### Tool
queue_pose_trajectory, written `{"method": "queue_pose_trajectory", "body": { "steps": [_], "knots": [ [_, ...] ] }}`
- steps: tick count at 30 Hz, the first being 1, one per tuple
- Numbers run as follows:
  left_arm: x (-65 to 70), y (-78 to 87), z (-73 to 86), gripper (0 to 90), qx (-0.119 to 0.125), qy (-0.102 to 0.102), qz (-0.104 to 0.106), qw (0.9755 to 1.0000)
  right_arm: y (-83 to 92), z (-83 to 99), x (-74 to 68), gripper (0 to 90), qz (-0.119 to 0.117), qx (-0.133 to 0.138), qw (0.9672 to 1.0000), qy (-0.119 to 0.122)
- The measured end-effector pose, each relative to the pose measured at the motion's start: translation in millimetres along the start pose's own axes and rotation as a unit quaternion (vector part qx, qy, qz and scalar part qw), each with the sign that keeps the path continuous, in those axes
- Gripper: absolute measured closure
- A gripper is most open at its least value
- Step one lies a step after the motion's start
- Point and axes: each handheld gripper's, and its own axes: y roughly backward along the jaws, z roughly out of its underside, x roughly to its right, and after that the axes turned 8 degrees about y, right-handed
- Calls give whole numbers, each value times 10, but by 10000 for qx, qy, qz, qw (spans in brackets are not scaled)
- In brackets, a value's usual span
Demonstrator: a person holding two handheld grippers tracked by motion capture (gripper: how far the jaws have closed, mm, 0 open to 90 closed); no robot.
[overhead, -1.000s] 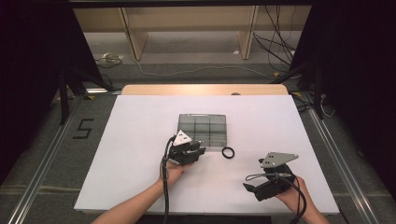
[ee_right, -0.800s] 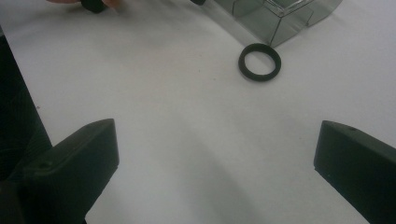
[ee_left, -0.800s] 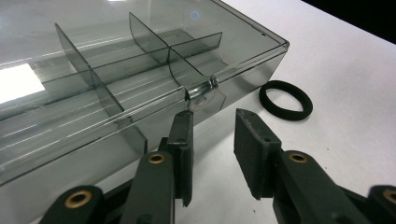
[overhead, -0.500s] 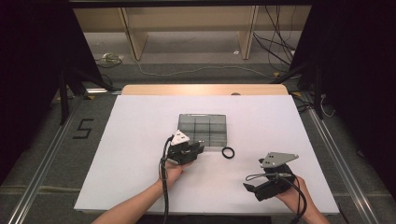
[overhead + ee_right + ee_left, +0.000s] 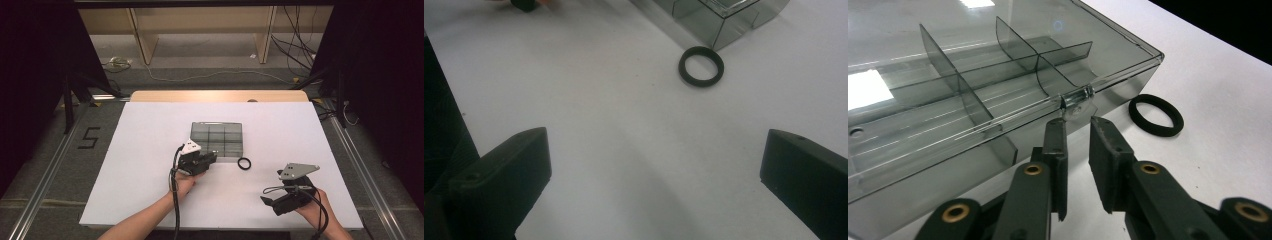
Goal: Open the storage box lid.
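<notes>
A smoky clear box point(image 5: 217, 138) with divided compartments and a closed lid lies mid-table. My left gripper point(image 5: 214, 156) is at its near edge. In the left gripper view the jaws have just been closing, and my left gripper point(image 5: 1077, 122) now has its tips pinched on the small clear latch tab point(image 5: 1077, 100) at the front of the box point(image 5: 948, 100). A black rubber ring point(image 5: 244, 163) lies flat on the table just right of the box, also seen as the ring point(image 5: 1155, 115) and the ring point(image 5: 701, 66). My right gripper point(image 5: 267, 202) rests near the front right, and in its own view my right gripper point(image 5: 656, 137) is wide open and holds nothing.
A white sheet point(image 5: 150, 150) covers the table, with a wooden strip point(image 5: 220, 96) along the far edge. Dark floor, rails and cables surround it. A corner of the box point(image 5: 719, 20) shows beyond the ring in the right gripper view.
</notes>
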Motion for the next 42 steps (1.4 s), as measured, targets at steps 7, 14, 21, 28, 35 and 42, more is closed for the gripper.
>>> {"method": "queue_pose_trajectory", "body": {
  "steps": [7, 14, 21, 28, 35, 42],
  "knots": [
    [-27, 6, -3, 830, 26, 133, 27, 9999, -5, 0, 1, 10, 22, -28, 10000, -5],
    [-33, 8, -4, 846, 28, 148, 19, 9999, -6, 0, 2, 10, 20, -29, 10000, 0],
    [-37, 8, -3, 848, 37, 167, 40, 9998, -8, 0, 0, 10, 12, -32, 10000, 8],
    [-45, 13, -2, 848, 52, 179, 62, 9998, -7, 0, 2, 10, 21, -30, 10000, 2],
    [-57, 15, -4, 845, 53, 215, 115, 9997, -4, 1, 3, 10, 17, -31, 10000, -8],
    [-59, 16, -3, 843, 70, 238, 133, 9996, -1, 1, 3, 10, 12, -25, 10000, -2]
  ]
}}
